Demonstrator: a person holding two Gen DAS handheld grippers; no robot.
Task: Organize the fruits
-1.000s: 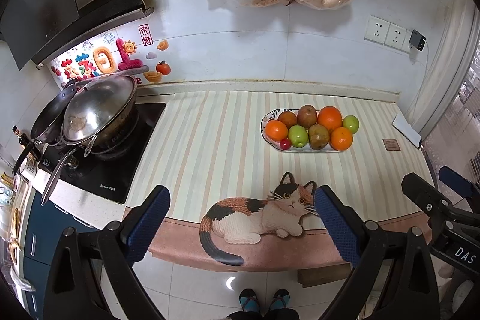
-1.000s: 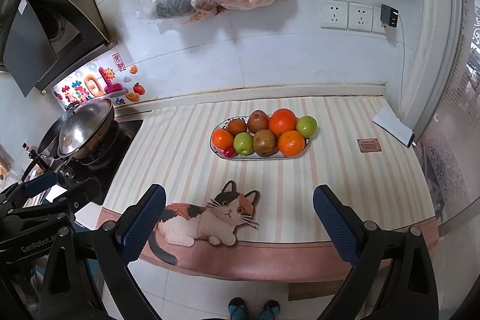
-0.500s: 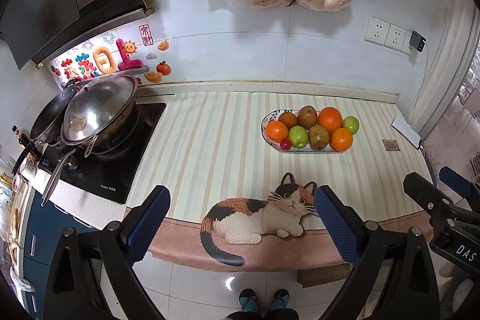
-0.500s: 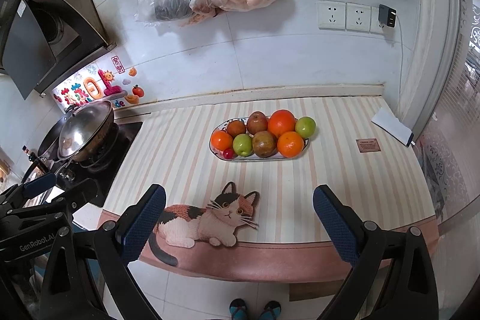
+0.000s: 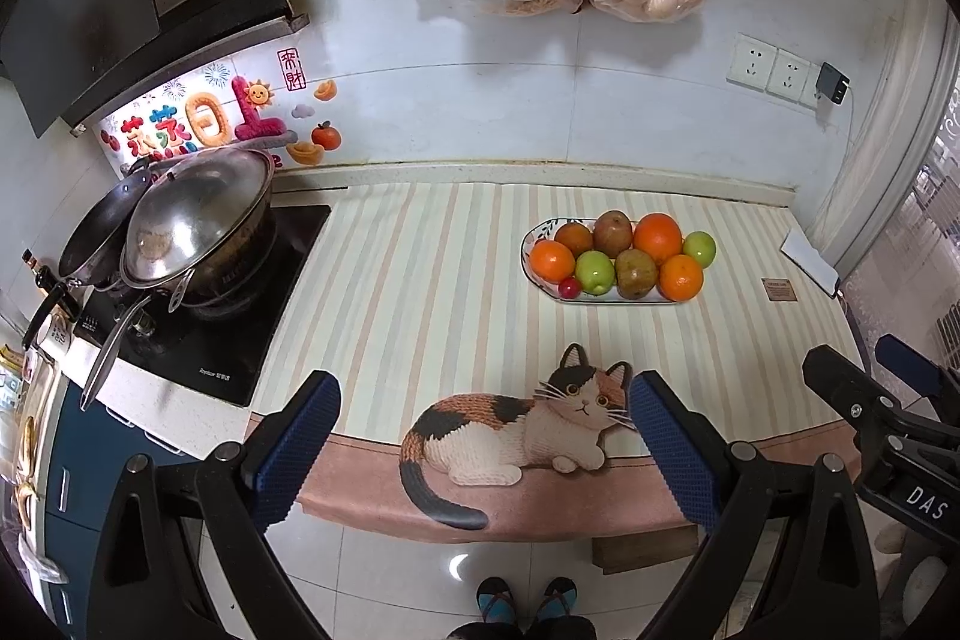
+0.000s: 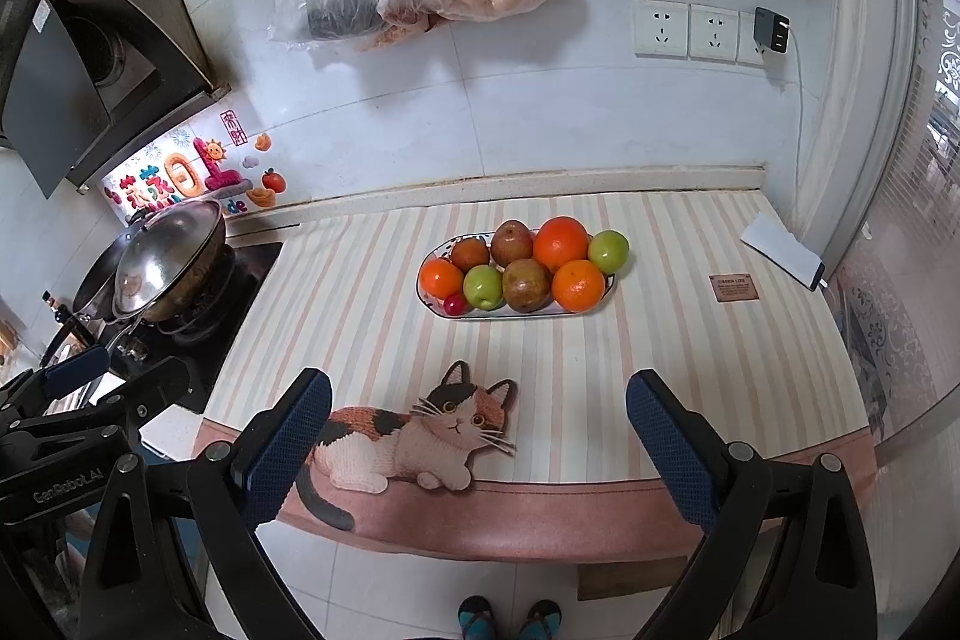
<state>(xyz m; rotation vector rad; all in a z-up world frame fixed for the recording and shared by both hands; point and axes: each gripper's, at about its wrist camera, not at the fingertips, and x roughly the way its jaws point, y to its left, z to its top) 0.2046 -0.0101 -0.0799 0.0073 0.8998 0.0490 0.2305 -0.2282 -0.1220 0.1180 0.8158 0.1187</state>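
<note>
Hovering, left gripper [image 5: 483,451]: jaws standing wide apart, gripping nothing, hanging off the counter's front edge near the cat picture [image 5: 516,424].
Hovering, right gripper [image 6: 480,445]: jaws also spreading wide, carrying nothing, hanging beside the left one above the same cat.
Fruit plate [image 6: 516,315]: sitting on the striped mat [image 6: 690,340], well beyond the cat, ahead of both grippers.
Fruits: oranges [image 6: 578,285], green apples [image 6: 483,287], brownish fruits and one small red fruit [image 6: 454,304] crowding together on the plate.

Fruit plate [image 5: 543,233], open left tool [image 5: 480,451]
</note>
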